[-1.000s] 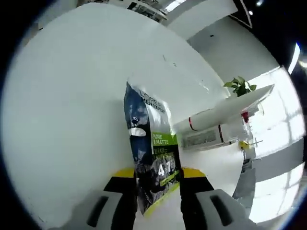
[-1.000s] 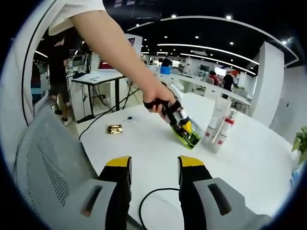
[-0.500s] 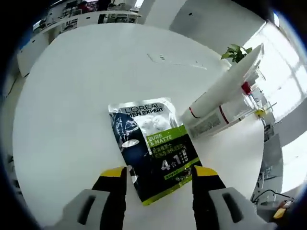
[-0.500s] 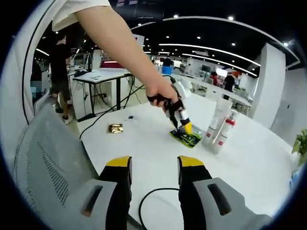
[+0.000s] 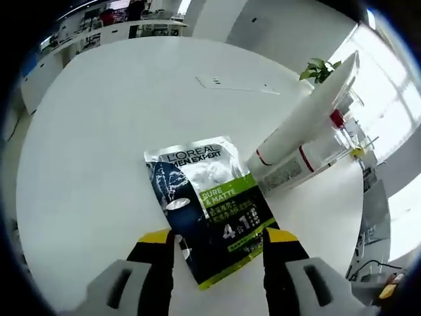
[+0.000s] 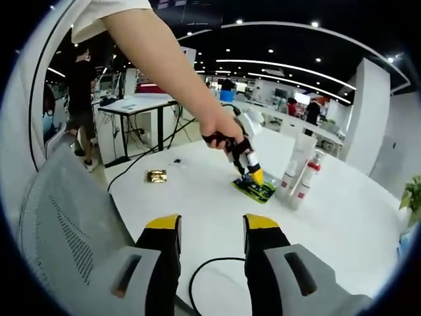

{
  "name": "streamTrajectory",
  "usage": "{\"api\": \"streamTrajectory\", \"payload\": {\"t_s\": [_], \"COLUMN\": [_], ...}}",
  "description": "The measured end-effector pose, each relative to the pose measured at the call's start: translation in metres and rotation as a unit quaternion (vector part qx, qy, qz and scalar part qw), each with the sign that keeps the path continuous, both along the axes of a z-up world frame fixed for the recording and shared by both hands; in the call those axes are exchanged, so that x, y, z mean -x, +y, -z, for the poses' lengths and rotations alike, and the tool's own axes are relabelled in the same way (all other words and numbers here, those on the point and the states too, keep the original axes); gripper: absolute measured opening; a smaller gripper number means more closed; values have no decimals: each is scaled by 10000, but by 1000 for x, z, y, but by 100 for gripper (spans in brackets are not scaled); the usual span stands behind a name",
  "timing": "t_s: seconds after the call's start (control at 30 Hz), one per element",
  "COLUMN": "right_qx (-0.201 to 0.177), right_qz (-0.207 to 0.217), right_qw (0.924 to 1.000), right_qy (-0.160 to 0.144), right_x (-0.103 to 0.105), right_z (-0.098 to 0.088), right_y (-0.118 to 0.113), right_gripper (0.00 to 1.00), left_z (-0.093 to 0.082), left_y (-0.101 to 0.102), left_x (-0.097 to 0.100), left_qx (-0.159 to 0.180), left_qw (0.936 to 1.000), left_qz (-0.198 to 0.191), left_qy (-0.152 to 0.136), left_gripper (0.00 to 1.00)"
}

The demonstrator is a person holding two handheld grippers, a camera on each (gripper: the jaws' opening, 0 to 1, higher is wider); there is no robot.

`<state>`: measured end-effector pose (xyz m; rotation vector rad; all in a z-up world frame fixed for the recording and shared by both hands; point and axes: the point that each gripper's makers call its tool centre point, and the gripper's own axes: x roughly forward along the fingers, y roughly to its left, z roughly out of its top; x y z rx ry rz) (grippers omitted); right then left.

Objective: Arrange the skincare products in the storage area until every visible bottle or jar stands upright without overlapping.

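Dark-blue sachet (image 5: 210,207) flat on white table (image 5: 85,151), long axis diagonal between left gripper's (image 5: 218,242) parted, empty jaws.

On my left gripper (image 5: 212,245) I see two black jaws with yellow caps at the tips. Each jaw sits on a pale grey moulded base, and each base has one dark oblong slot. My right gripper (image 6: 204,227) is built the same: black jaws, yellow tips, grey bases with a slot in each. From the right gripper view, the left gripper looks small, with a black grip, a grey body and a yellow tip. The person's hand (image 6: 222,130) is around the grip. The arm is bare, with a short white sleeve (image 6: 105,14) at its top.
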<state>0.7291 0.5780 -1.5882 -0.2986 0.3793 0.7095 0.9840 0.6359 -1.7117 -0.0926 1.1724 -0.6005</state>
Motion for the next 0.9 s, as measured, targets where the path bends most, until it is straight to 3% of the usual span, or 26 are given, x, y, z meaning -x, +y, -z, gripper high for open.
{"api": "streamTrajectory", "payload": {"t_s": [0.5, 0.73, 0.9], "right_qx": [46, 43, 32], "right_qz": [12, 16, 0], "right_qw": [10000, 10000, 10000], "right_qy": [3, -32, -46], "right_x": [0, 0, 0], "right_z": [1, 0, -1], "right_y": [-1, -1, 0], "right_gripper": [33, 33, 34], "left_z": [-2, -14, -27], "left_y": [-4, 5, 17], "left_x": [1, -1, 7], "left_qx": [26, 90, 62], "left_qw": [9997, 9993, 9969], "left_qz": [214, 152, 368], "left_qy": [-115, -317, -691], "left_gripper": [59, 59, 61]}}
